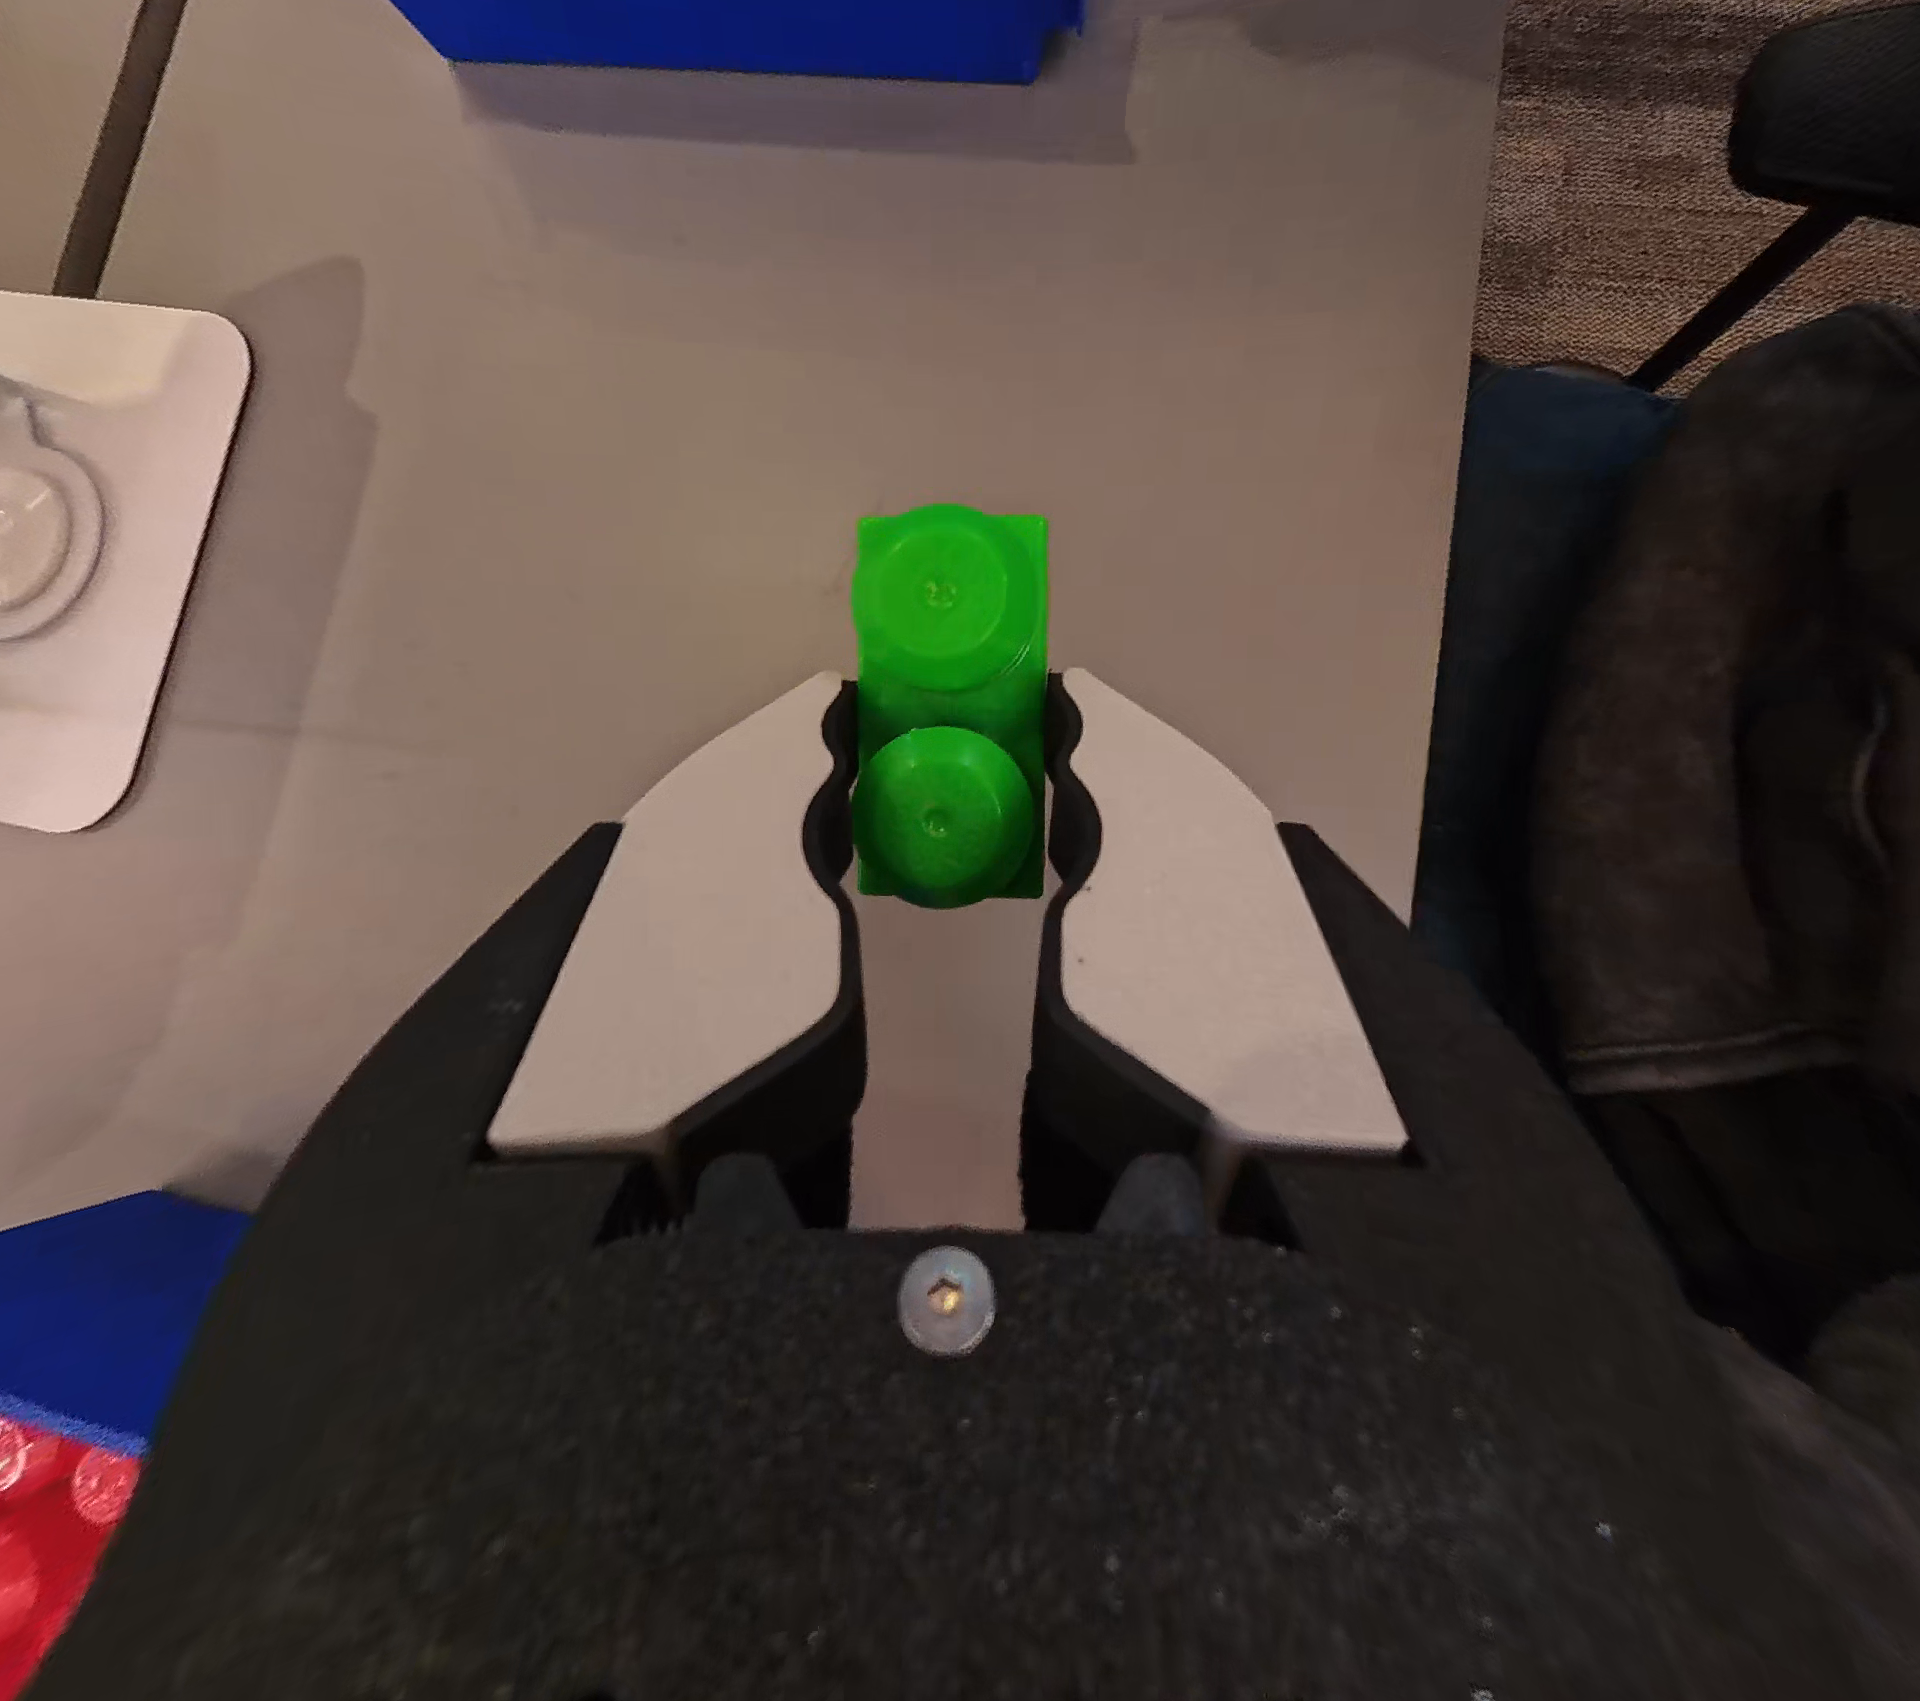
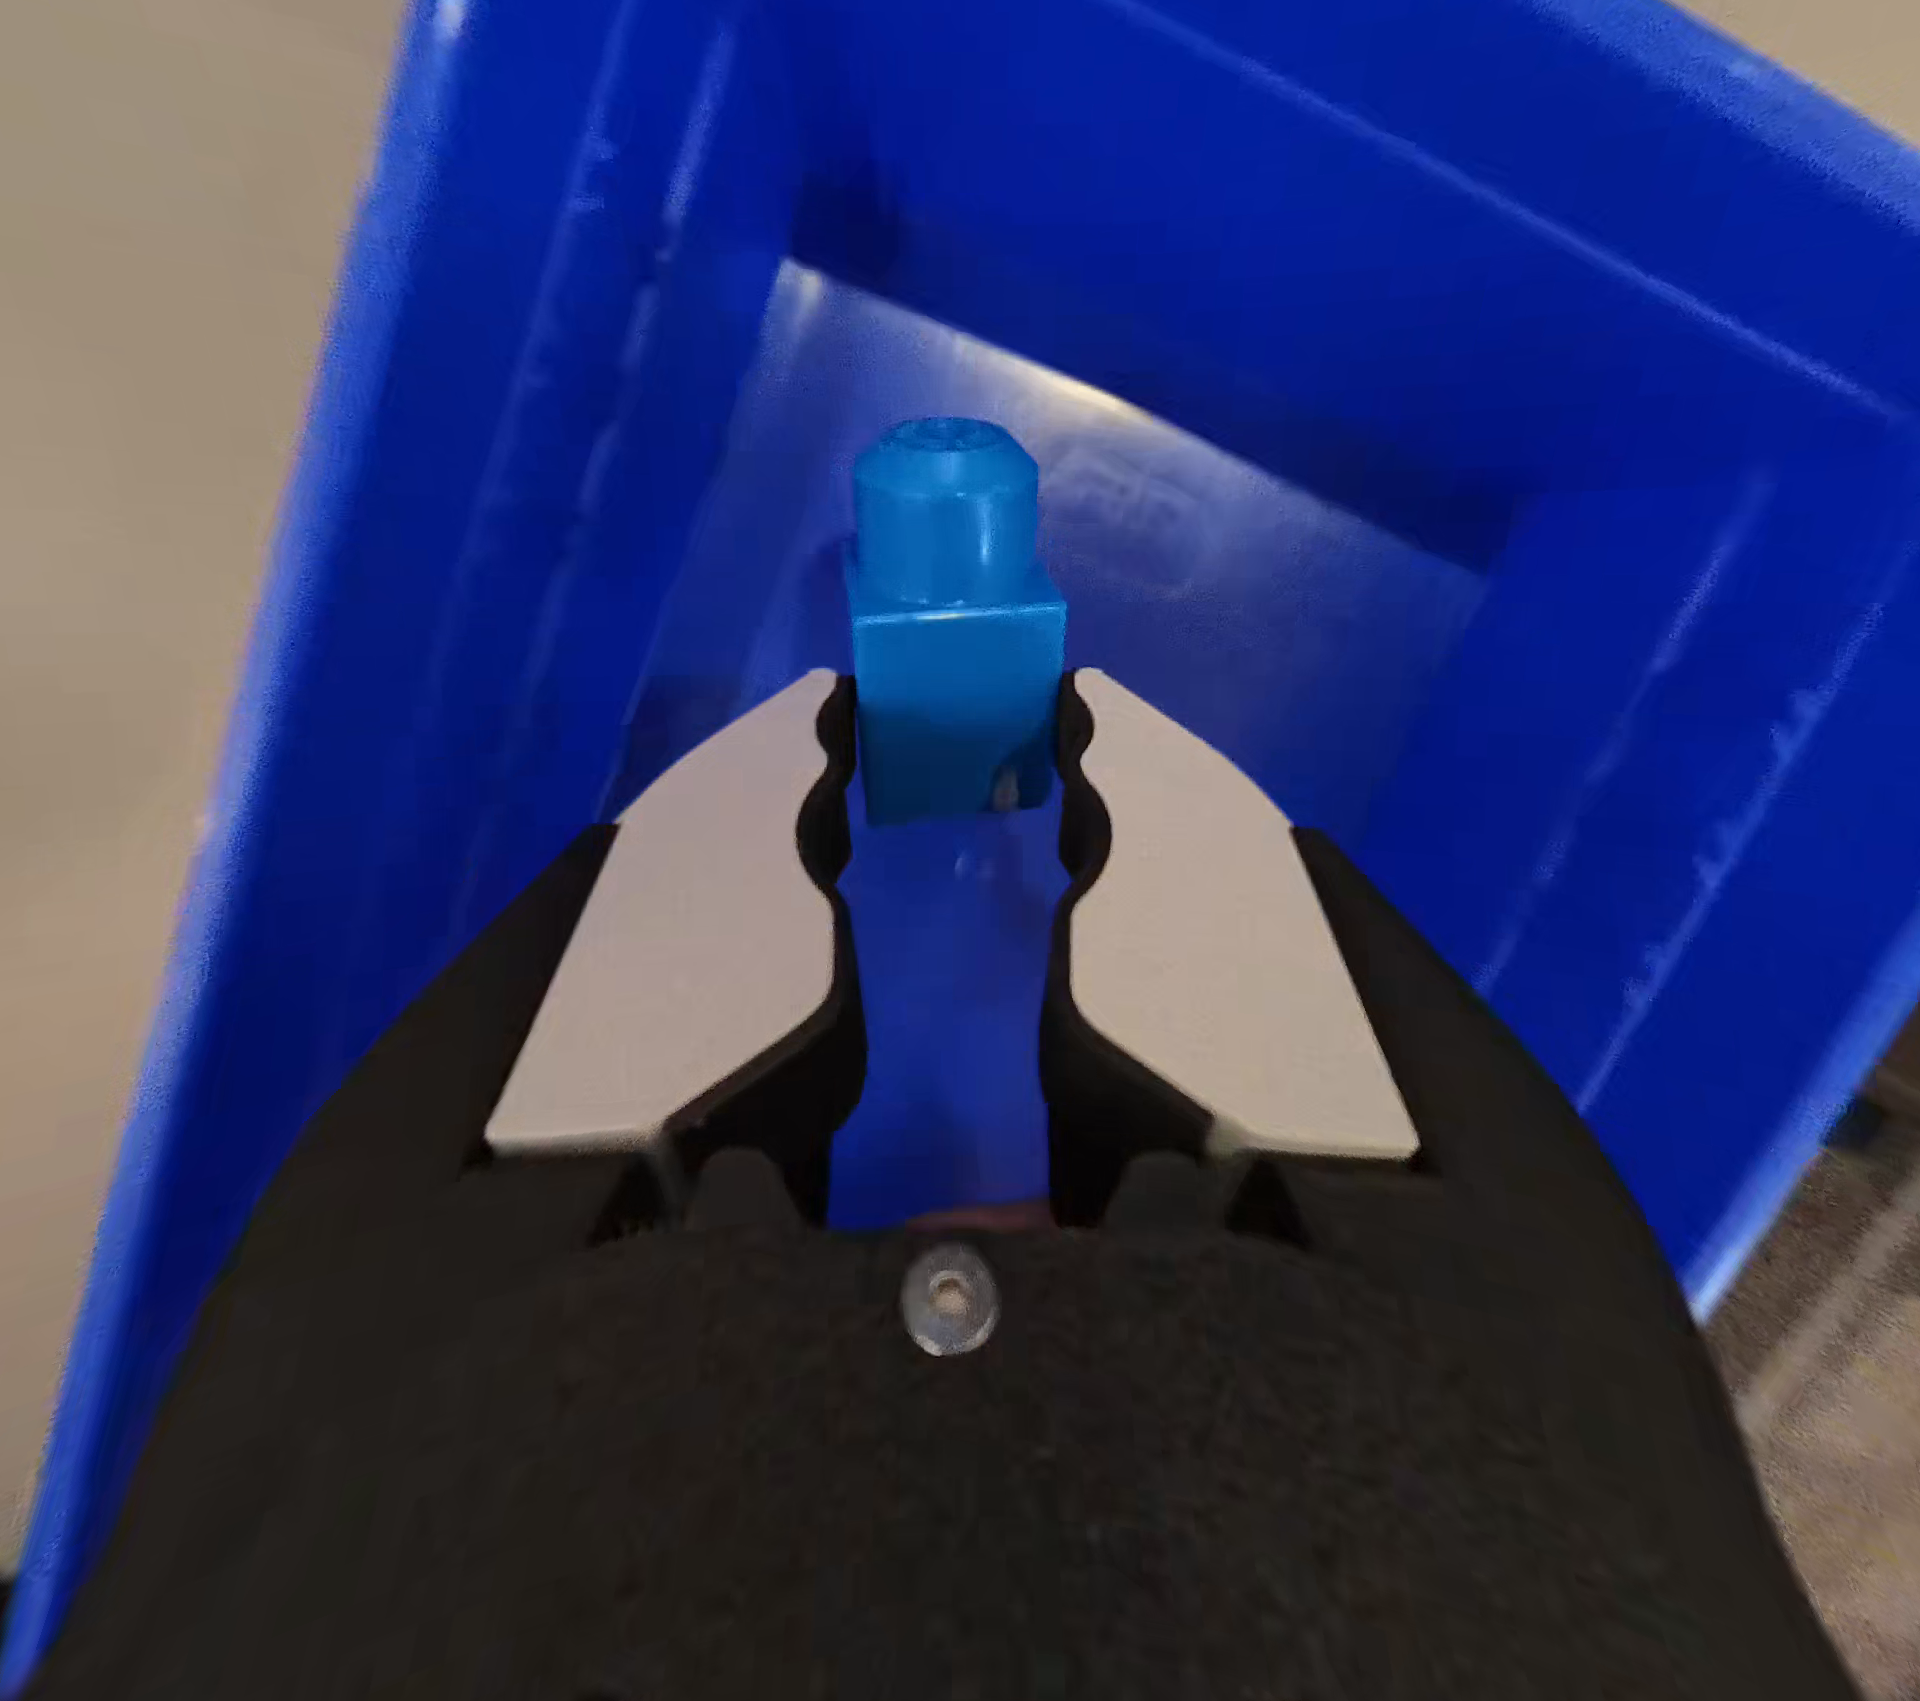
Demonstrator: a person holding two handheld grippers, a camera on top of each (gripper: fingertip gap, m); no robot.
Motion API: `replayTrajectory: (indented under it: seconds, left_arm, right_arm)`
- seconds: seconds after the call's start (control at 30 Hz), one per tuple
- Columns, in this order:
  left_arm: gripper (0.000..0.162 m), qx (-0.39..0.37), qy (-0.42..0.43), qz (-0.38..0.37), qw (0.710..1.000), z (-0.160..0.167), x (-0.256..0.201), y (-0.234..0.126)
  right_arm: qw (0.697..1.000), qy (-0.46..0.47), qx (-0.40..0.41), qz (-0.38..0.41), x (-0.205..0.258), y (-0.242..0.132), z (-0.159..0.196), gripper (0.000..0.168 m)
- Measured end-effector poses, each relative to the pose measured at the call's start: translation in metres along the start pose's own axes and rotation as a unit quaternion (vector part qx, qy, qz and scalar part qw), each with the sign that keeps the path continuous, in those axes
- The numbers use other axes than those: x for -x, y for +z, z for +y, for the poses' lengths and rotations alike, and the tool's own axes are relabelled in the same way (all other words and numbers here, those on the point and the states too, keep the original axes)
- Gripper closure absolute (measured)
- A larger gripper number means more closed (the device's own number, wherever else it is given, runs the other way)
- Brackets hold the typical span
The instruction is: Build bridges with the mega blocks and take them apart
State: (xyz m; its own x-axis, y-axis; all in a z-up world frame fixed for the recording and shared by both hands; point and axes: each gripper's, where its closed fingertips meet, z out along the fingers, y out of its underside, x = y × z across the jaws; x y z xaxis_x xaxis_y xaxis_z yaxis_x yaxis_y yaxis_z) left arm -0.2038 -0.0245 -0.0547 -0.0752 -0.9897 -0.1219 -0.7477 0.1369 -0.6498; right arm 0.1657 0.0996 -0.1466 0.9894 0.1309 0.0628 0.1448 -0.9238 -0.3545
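The left claw (image 1: pixel 951 778) is squeezing a green block (image 1: pixel 948 706) from both sides, near the middle of the frame, over the grey table (image 1: pixel 644 425). The green block is showing two round bumps that are facing up at the camera, and its long side is running from the bottom of the frame toward the top, away from the claw. Only the near half is sitting between the claw tips, so the far half is sticking out past them. If the claw is pushing down hard on something, the block could be tipping or twisting out of the grip. The right claw (image 2: pixel 956 742) is clamping a small blue block (image 2: pixel 951 695) in the middle of its frame, over the open blue bin (image 2: pixel 1351 217). The blue block is showing one bump, which is pointing toward the top of the frame, away from the claw. The tips are only holding its lower part, so it could be slipping and dropping into the bin. A red thing (image 1: pixel 52 1547) is peeking in at the lower left.
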Motion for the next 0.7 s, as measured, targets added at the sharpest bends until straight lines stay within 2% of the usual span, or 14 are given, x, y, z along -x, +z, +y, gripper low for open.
replayTrajectory:
  seconds: [0.13,0.23,0.33,0.43,0.53,0.63,0.7]
  left_arm:
    - [0.128,-0.013,-0.012,0.006,1.0,0.0,0.007,0.0]
    - [0.128,-0.001,-0.016,0.003,1.0,0.007,0.013,0.004]
    - [0.128,0.014,-0.027,-0.001,1.0,0.017,0.019,0.009]
    - [0.128,0.021,-0.034,0.0,0.999,0.023,0.02,0.01]
    - [0.128,0.032,-0.034,-0.002,0.999,0.027,0.019,0.011]
    - [0.128,0.041,-0.031,0.008,0.999,0.029,0.015,0.014]
    - [0.128,0.05,-0.028,0.009,0.998,0.03,0.013,0.017]
  right_arm:
    - [0.998,0.013,0.062,-0.023,0.009,0.04,-0.011,0.131]
    - [0.998,0.007,0.07,-0.006,0.008,0.049,-0.017,0.132]
    - [0.998,-0.011,0.058,-0.001,0.007,0.042,-0.018,0.113]
    - [0.999,-0.009,-0.033,-0.016,0.009,0.001,-0.026,0.11]
    - [0.979,-0.003,-0.197,-0.05,0.034,-0.077,-0.03,0.11]
    - [0.921,-0.056,-0.358,-0.145,0.111,-0.157,-0.014,0.112]
    - [0.871,-0.099,-0.421,-0.234,0.175,-0.189,0.011,0.115]
